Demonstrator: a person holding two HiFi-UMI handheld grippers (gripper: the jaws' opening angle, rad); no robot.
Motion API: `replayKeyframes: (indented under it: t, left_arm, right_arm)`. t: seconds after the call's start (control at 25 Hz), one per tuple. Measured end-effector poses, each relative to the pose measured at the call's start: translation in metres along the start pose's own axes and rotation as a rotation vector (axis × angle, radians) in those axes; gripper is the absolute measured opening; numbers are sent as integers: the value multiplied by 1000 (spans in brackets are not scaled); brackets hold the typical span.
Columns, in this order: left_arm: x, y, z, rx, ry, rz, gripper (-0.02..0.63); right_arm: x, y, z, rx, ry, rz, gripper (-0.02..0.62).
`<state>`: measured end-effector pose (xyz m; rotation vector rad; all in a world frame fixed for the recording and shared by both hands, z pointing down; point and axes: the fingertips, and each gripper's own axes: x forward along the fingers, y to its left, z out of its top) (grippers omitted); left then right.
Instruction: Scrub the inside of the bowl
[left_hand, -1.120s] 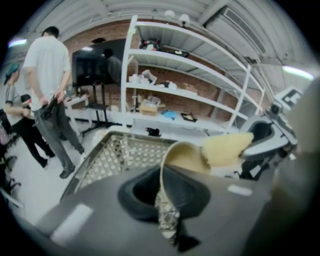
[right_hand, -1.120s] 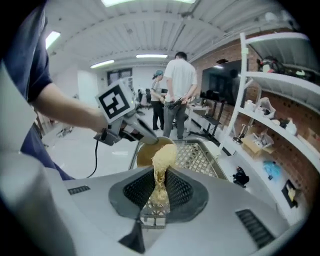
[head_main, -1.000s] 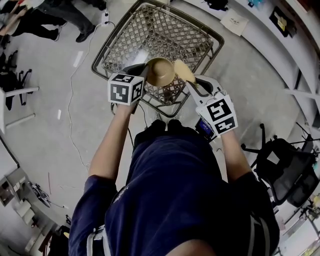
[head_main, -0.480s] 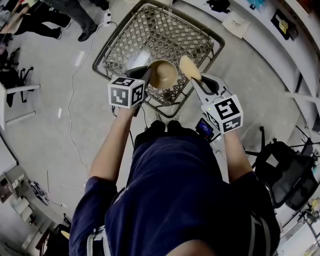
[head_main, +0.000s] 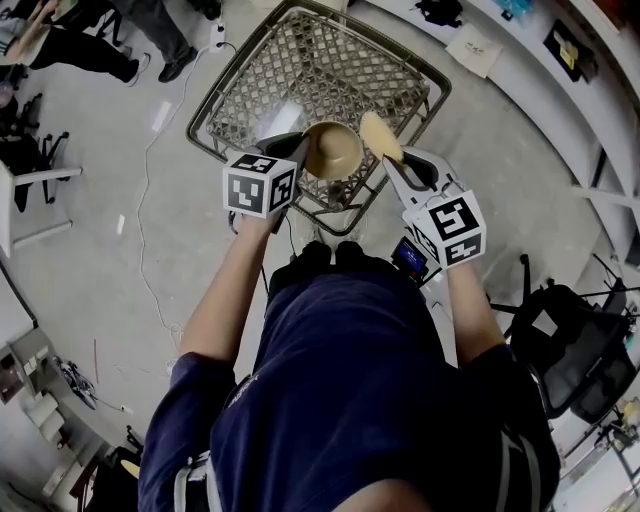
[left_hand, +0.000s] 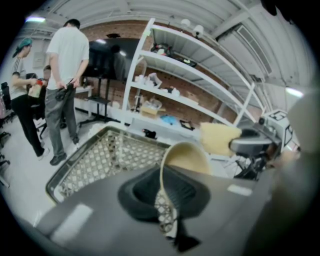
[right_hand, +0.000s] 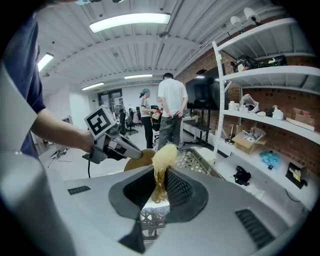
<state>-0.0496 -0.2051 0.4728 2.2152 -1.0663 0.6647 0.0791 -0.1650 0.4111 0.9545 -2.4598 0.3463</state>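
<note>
A tan bowl (head_main: 333, 150) hangs in the air over a wire mesh table, held by its rim in my left gripper (head_main: 300, 152), which is shut on it. In the left gripper view the bowl (left_hand: 184, 159) stands on edge between the jaws, its hollow facing right. My right gripper (head_main: 388, 158) is shut on a yellow sponge (head_main: 379, 135), just right of the bowl and apart from it. The sponge (right_hand: 164, 156) sticks up from the jaws in the right gripper view, with the bowl (right_hand: 140, 160) and the left gripper (right_hand: 131, 150) behind it.
The wire mesh table (head_main: 312, 75) lies below both grippers. Two people (left_hand: 57, 85) stand at the left by a counter. White shelves (left_hand: 200, 75) with boxes run along the brick wall. A black office chair (head_main: 580, 340) is at the right.
The bowl and left gripper have shifted slightly right. The sponge has lifted away from the bowl's rim to its right side.
</note>
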Motion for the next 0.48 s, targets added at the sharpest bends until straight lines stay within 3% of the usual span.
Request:
replayKeyframes:
  t: [0.48]
  left_arm:
    - [4,-6,0,6,3,-11,13]
  right_arm:
    - [-4,-1,-1,6,-7,-16,54]
